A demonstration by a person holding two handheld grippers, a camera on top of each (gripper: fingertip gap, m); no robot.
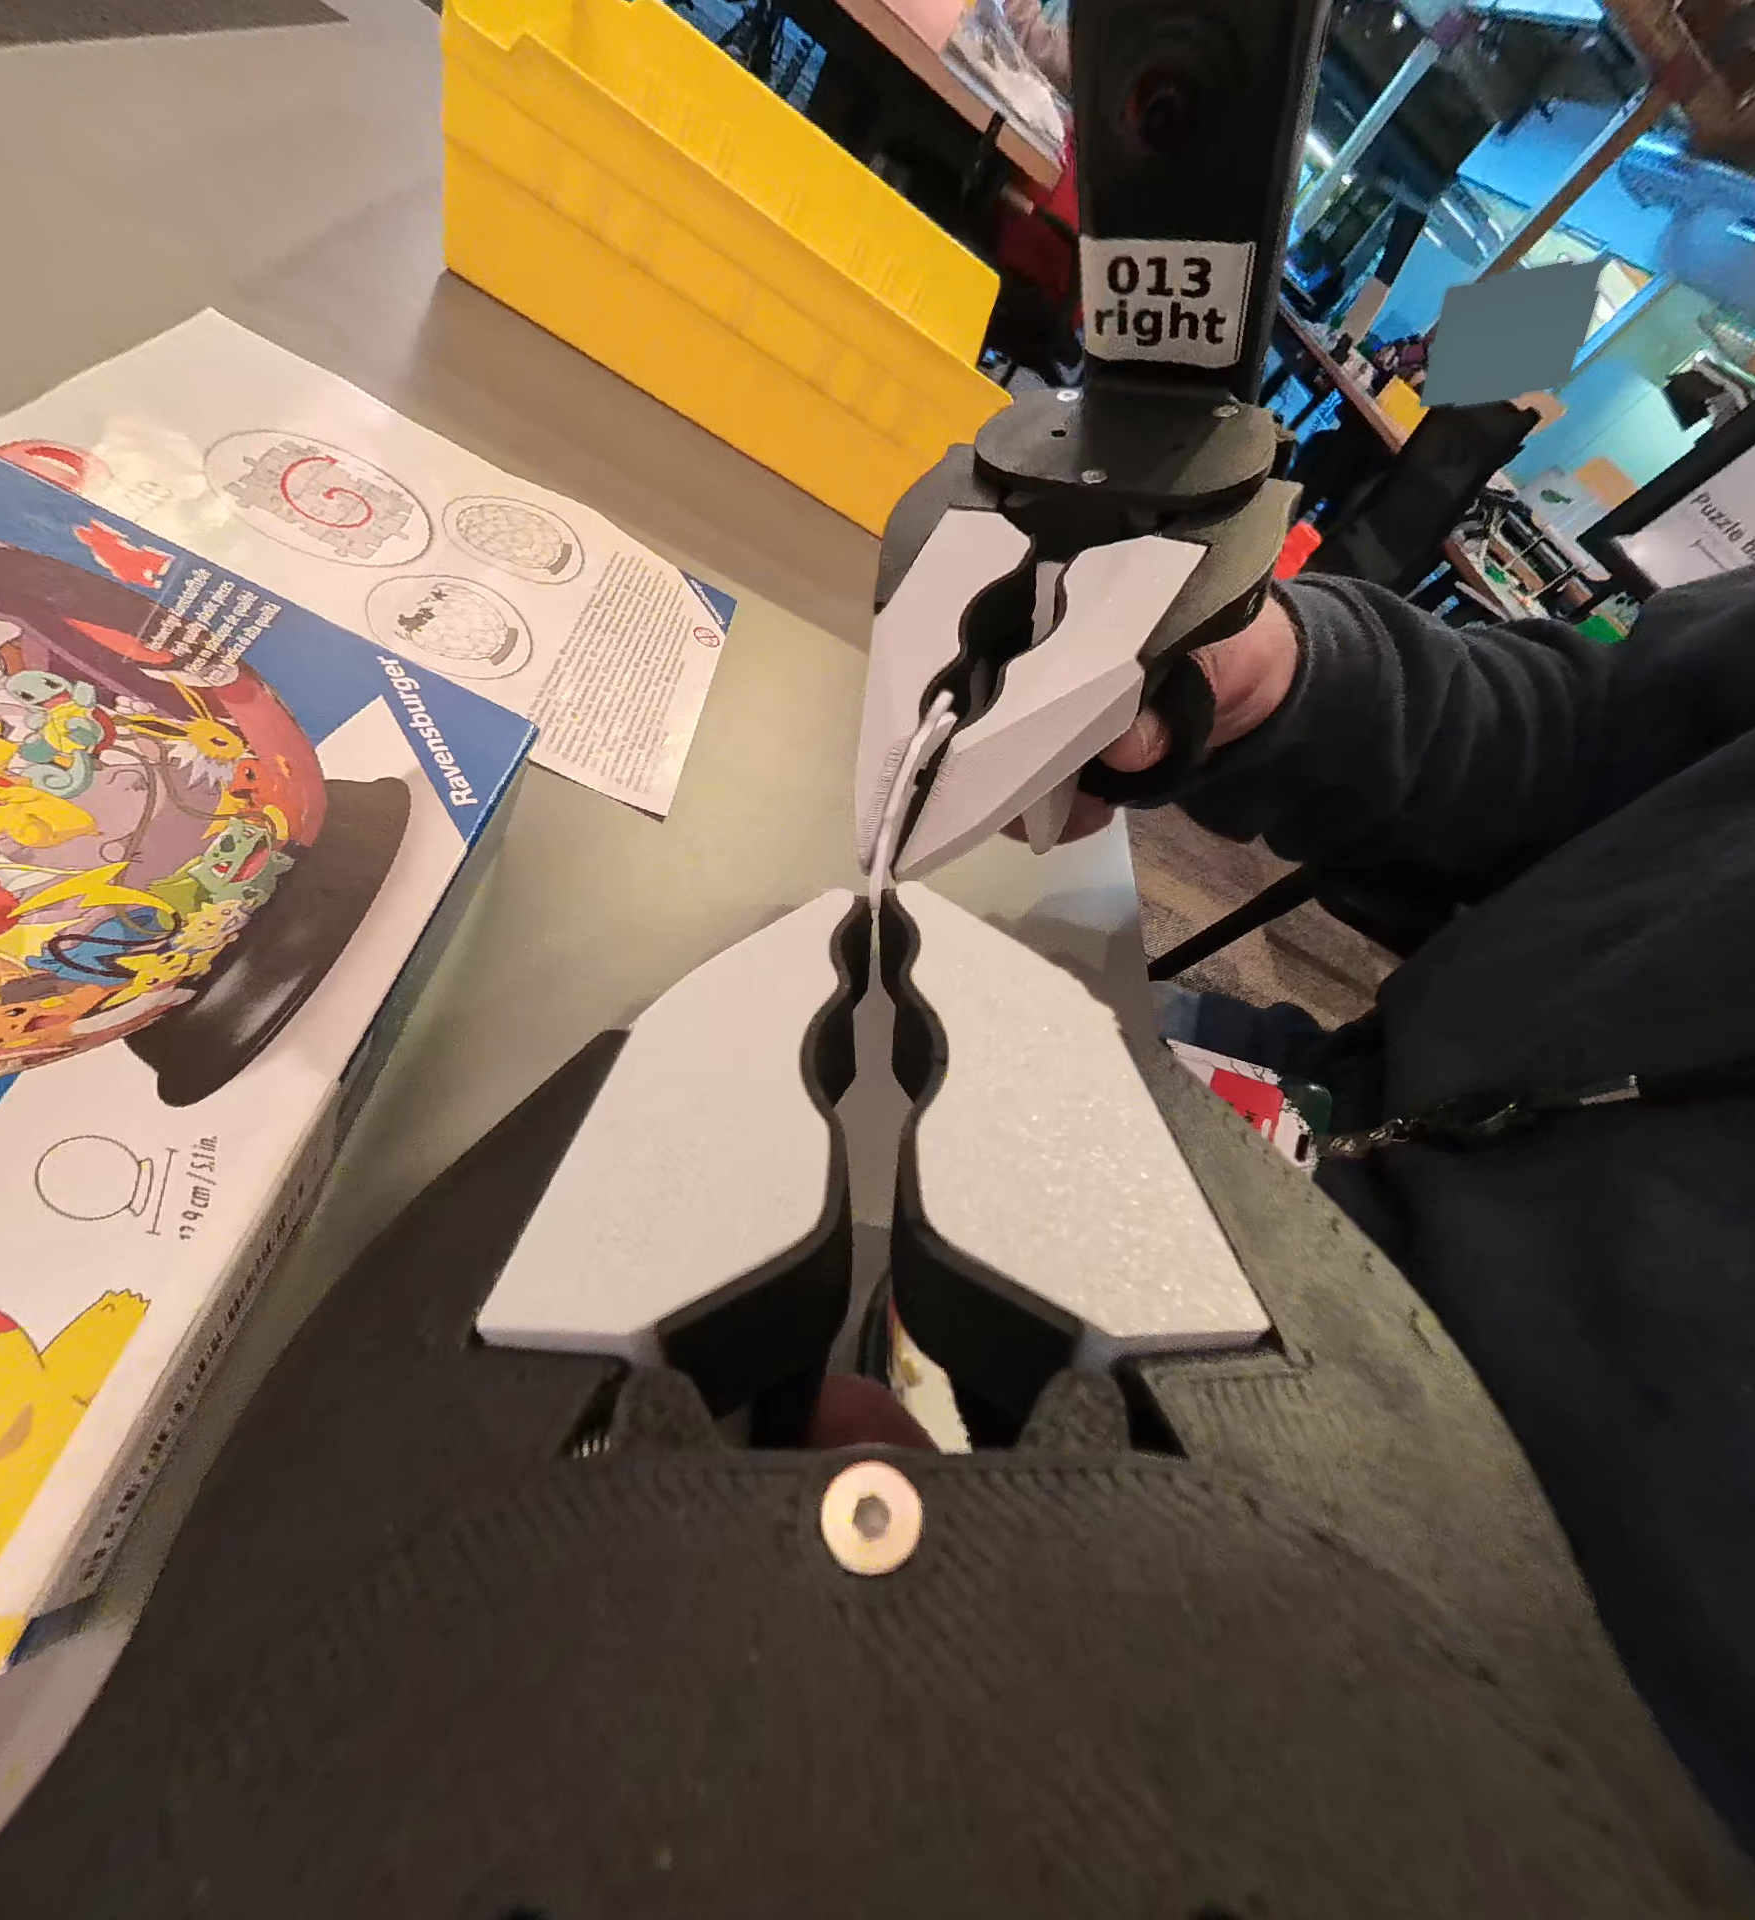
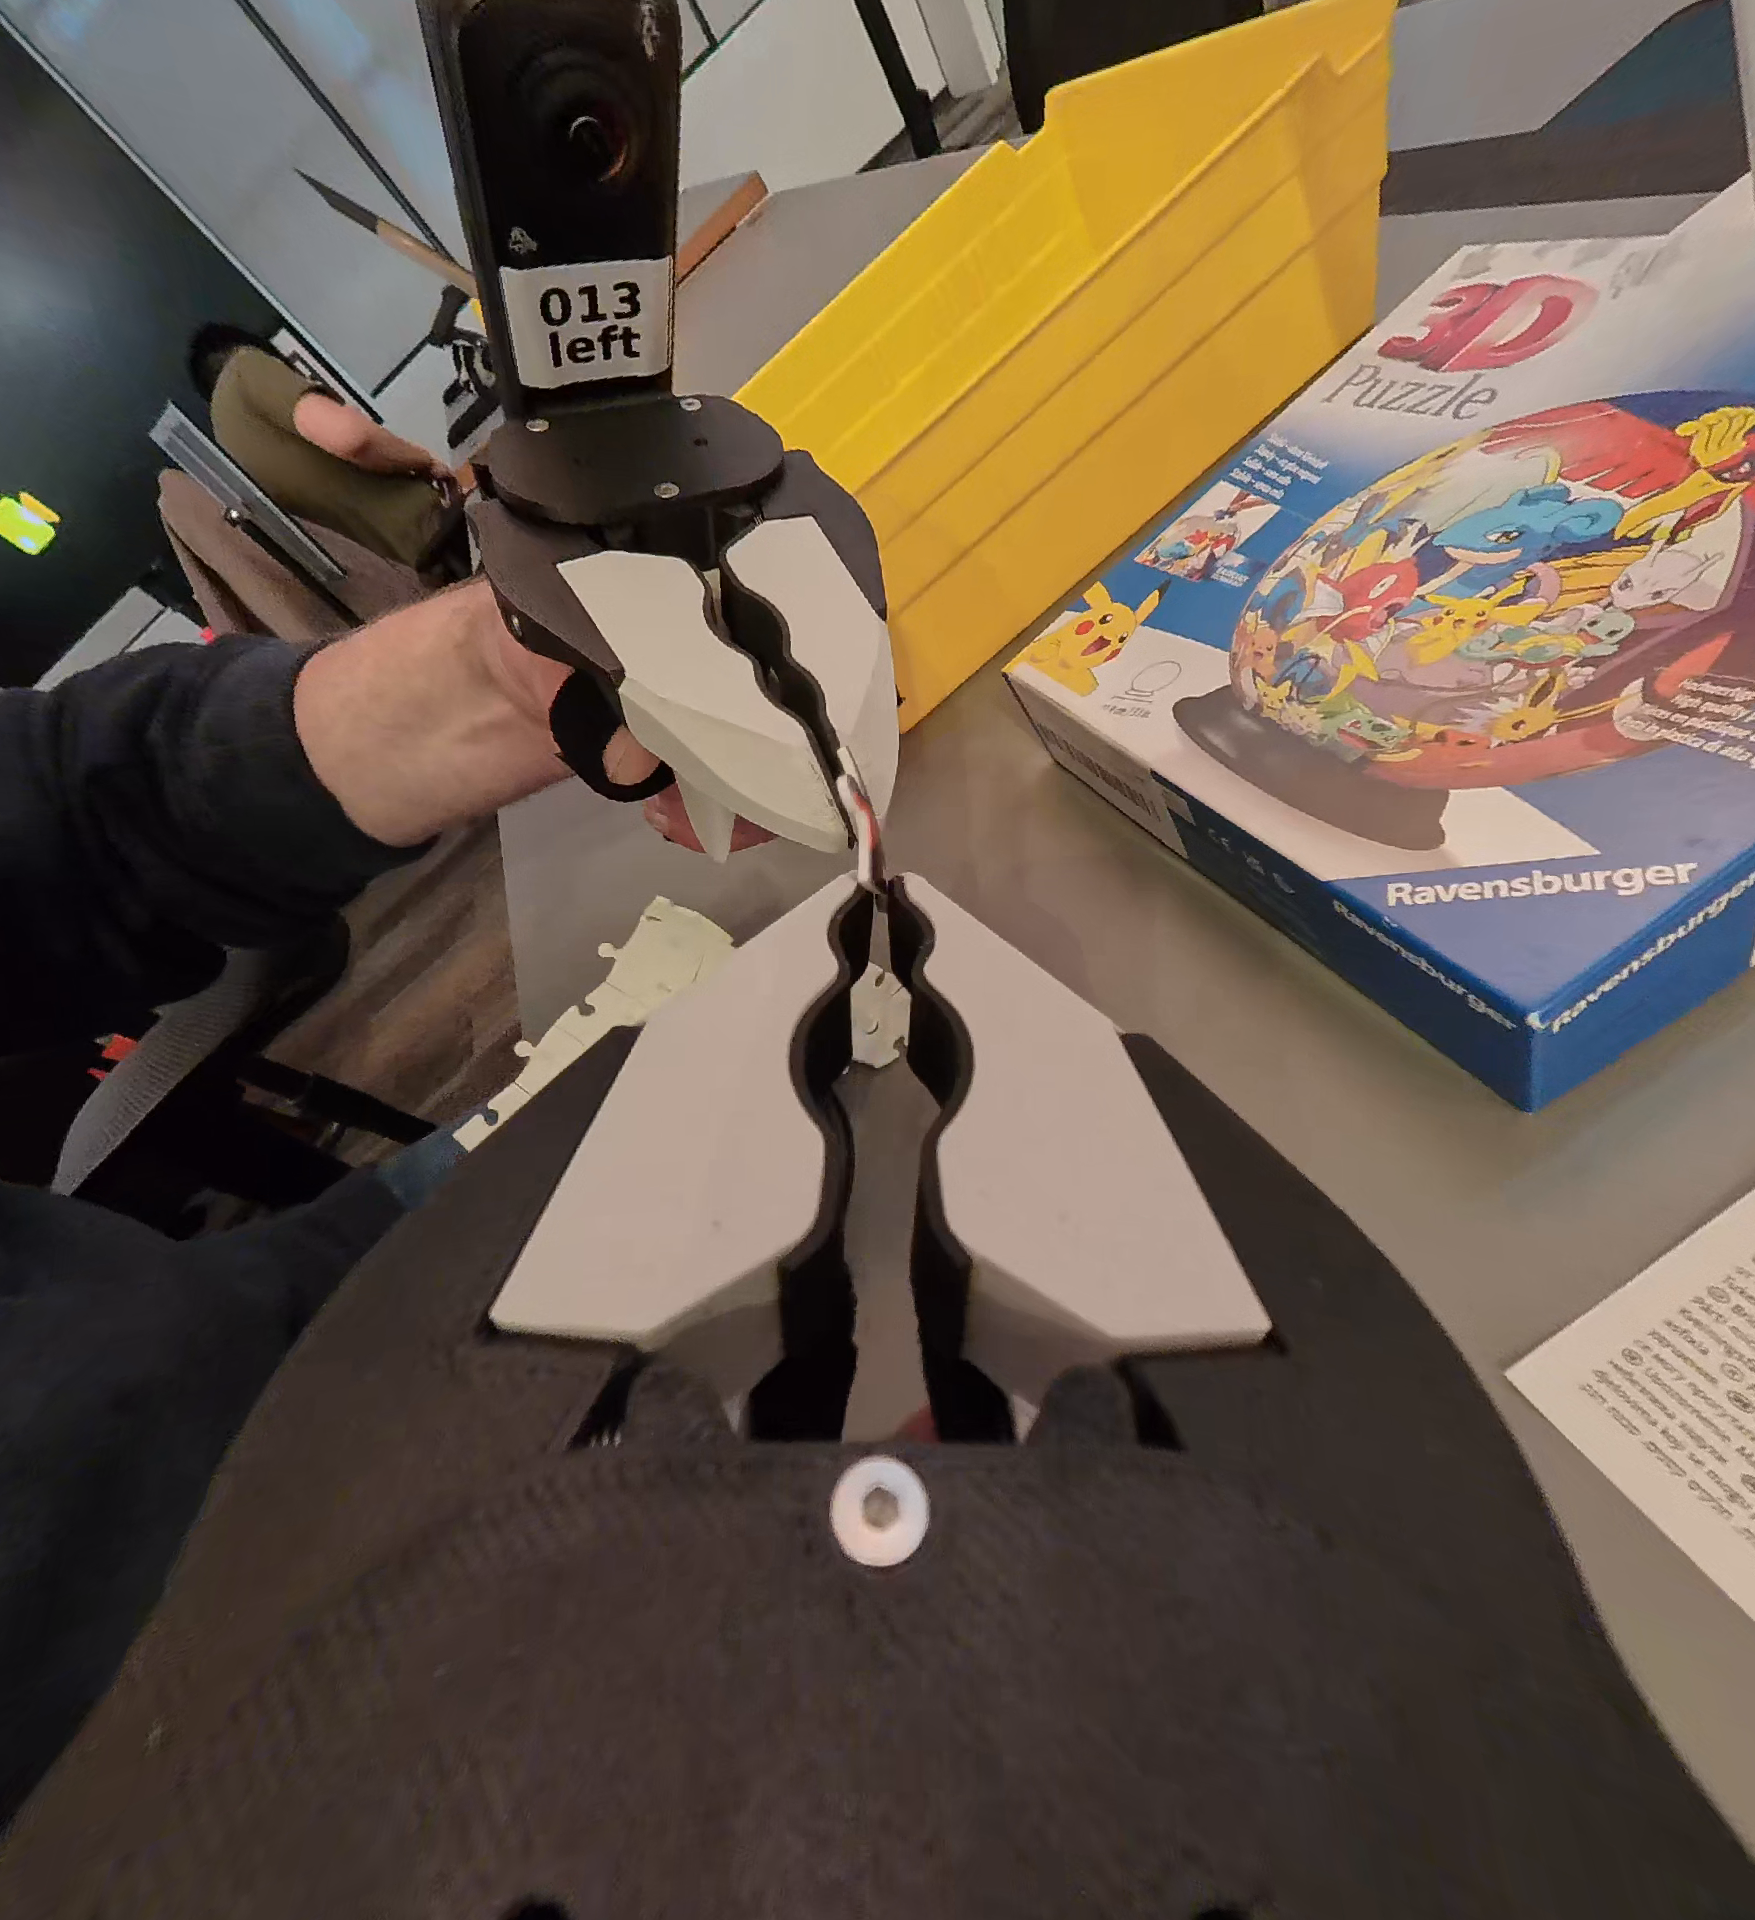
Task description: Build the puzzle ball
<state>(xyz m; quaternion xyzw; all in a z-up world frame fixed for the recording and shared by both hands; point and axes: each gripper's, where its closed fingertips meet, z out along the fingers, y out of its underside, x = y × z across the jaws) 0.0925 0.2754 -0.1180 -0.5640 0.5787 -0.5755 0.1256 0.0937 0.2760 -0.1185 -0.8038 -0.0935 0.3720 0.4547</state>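
Observation:
My left gripper [image 1: 873,920] and right gripper [image 1: 888,857] meet tip to tip above the grey table's [image 1: 644,894] near edge. Both are shut on thin puzzle pieces seen edge-on. A white curved piece [image 1: 917,753] runs between the right gripper's fingers down to the left gripper's tips. In the right wrist view, my right gripper [image 2: 878,894] pinches at its tips, and the left gripper [image 2: 852,831] opposite holds a white-and-red piece [image 2: 865,831]. I cannot tell whether the pieces are joined. A strip of joined white pieces [image 2: 644,966] lies face down on the table below.
A yellow bin [image 1: 707,239] stands at the back of the table. The blue puzzle box [image 1: 177,935] lies beside the grippers, also in the right wrist view [image 2: 1475,675]. A printed instruction sheet [image 1: 499,582] lies flat. A person's sleeved arms hold both grippers. My two grippers' fingertips are within a few centimetres of each other.

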